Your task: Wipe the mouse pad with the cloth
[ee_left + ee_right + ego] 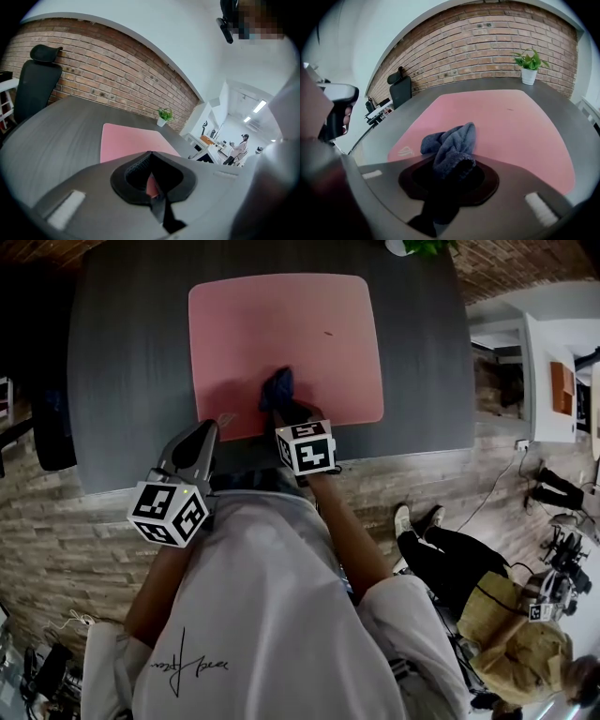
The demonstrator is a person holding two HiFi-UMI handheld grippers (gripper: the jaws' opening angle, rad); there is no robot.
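On the surface [131,352]: a pink mouse pad [286,343] lies flat and covers much of the dark grey top, with its far edge toward a brick wall [487,42].
Cloth: the blue cloth [278,388] is bunched on the near part of the mouse pad, close to its front edge.
Right gripper: the right gripper [284,407] has its fingers closed on the near end of the cloth, and the loose folds spill forward from them onto the pink.
Left gripper: the left gripper [200,435] is by the front-left corner of the mouse pad, apart from the cloth. Its fingers meet at the tips with nothing between them. It seems to hover just off the surface, though the steep view leaves that unsure.
Far edge: a small plant [528,63] in a white pot stands on the surface near the wall, beyond the mouse pad.
Left end: a black chair [35,79] stands beside the surface.
Floor, right: a second person [487,592] in a tan top is low down near the floor.
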